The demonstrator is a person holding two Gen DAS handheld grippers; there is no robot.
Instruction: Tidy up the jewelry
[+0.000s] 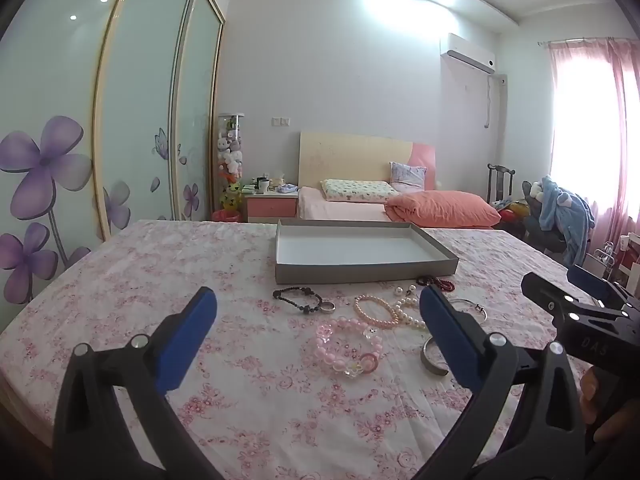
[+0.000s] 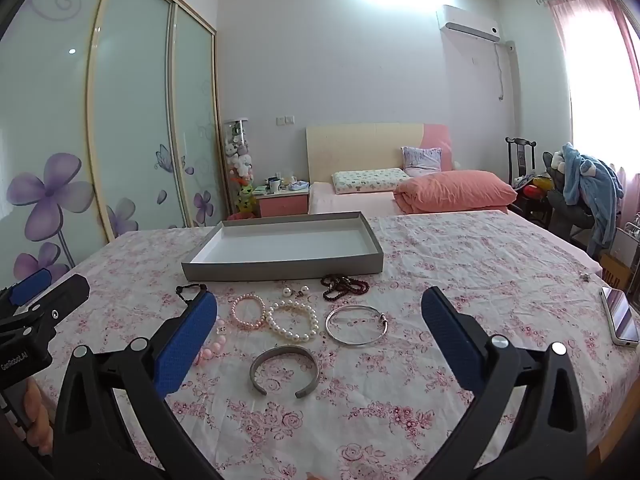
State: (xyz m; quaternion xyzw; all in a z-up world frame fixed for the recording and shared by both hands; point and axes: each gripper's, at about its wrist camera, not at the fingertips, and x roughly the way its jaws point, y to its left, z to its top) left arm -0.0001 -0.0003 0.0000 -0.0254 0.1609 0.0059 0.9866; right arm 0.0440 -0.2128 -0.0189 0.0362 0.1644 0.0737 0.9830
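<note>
Both grippers hover over the table (image 2: 460,264), which has a pink floral cloth. Left gripper (image 1: 318,308): jaws spread wide, nothing between them. Right gripper (image 2: 319,306): same, jaws released and holding nothing.

Grey tray (image 2: 280,266) with a white inside sits at the far side of the table; nothing visible in it. All jewelry lies on the cloth in front of it:
- black bead bracelet (image 1: 298,300), with a silver ring (image 1: 327,308) touching its right end
- pink flower-bead bracelet (image 1: 348,346), nearest the left gripper
- pink pearl bracelet (image 2: 248,312) touching the white pearl bracelet (image 2: 292,320)
- 2 pearl earrings (image 2: 296,291) just behind the pearls
- dark red bead string (image 2: 344,286) right at the tray's near wall
- thin silver bangle (image 2: 356,325), right of the white pearls
- grey open cuff (image 2: 285,368), closest to the right gripper, gap facing the camera

Phone (image 2: 620,316) lies face up near the table's right edge, well apart from the jewelry.
</note>
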